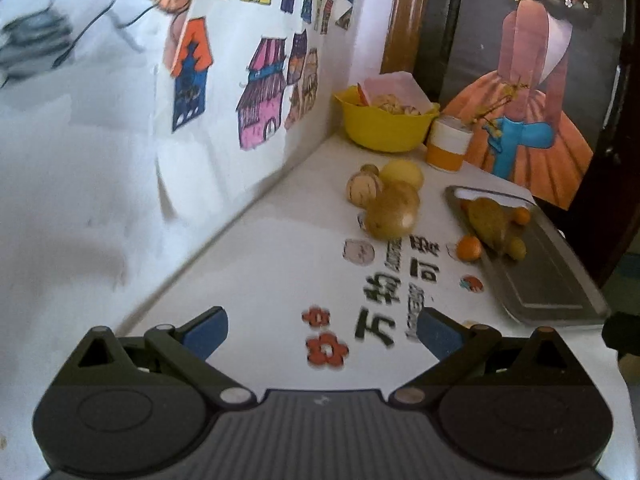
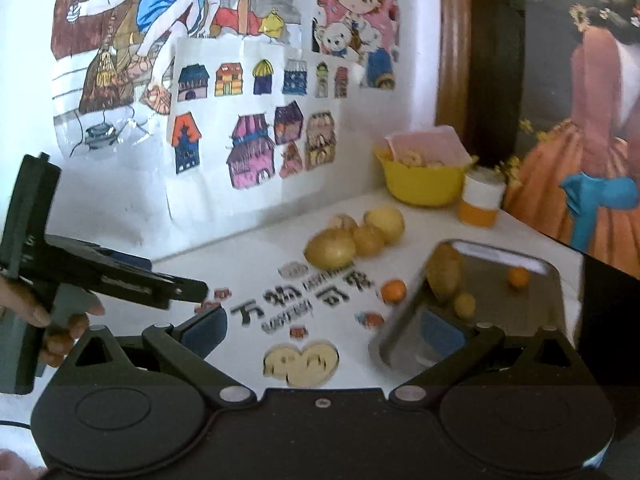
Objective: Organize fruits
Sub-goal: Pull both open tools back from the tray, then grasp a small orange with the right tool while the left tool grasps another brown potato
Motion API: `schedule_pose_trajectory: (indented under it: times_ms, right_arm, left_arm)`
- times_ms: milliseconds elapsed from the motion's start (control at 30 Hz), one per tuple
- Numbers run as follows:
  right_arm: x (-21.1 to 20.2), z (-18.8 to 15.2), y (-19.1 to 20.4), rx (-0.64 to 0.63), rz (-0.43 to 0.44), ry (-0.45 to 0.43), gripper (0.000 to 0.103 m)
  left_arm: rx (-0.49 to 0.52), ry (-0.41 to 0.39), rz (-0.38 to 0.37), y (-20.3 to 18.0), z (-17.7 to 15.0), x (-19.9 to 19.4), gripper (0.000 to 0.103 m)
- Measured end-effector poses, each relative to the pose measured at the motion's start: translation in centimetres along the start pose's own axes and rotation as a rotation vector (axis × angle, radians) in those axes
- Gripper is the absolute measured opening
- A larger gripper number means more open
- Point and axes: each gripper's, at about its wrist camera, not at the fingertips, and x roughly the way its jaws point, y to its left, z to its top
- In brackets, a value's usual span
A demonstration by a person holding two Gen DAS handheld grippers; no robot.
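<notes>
My left gripper (image 1: 323, 334) is open and empty, low over the printed table cover. Ahead of it is a pile of fruits: a brown one (image 1: 394, 210), a yellow one (image 1: 402, 174) and a striped one (image 1: 364, 188). A small orange (image 1: 469, 248) lies beside a steel tray (image 1: 540, 280) that holds a long brown fruit (image 1: 488, 220) and two small round ones. My right gripper (image 2: 326, 332) is also open and empty; its right finger (image 2: 444, 332) sits over the near left corner of the tray (image 2: 520, 308). The pile (image 2: 330, 250) and the loose orange (image 2: 393, 291) lie beyond it.
A yellow bowl (image 1: 384, 128) with food and a pink sheet stands in the back corner, an orange-and-white cup (image 1: 448, 144) beside it. Drawings cover the wall on the left. A person's hand (image 2: 60, 320) holds the left gripper (image 2: 188, 292) at the left of the right wrist view.
</notes>
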Motion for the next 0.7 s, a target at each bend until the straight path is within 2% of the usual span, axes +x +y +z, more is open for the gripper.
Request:
schedule_pose_trajectory:
  times_ms: [300, 467, 600, 700]
  right_arm:
    - [5.0, 1.1, -2.2, -0.048, 0.012, 0.031, 0.102]
    - [7.3, 1.0, -3.8, -0.080, -0.024, 0.037, 0.097]
    - [9.1, 0.8, -5.1, -0.085, -0.032, 0.033, 0.093]
    - [10.7, 0.5, -5.8, -0.090, -0.036, 0.047, 0.086]
  left_arm:
    - [0.020, -0.004, 0.001, -1.4, 3.4, 3.3, 0.102]
    - [0.051, 0.002, -0.004, -2.3, 5.0, 6.0, 0.102]
    - [0.101, -0.024, -0.052, -3.4, 6.1, 7.6, 0.102]
    - [0.128, -0.039, -0.068, -4.4, 6.8, 8.8, 0.102]
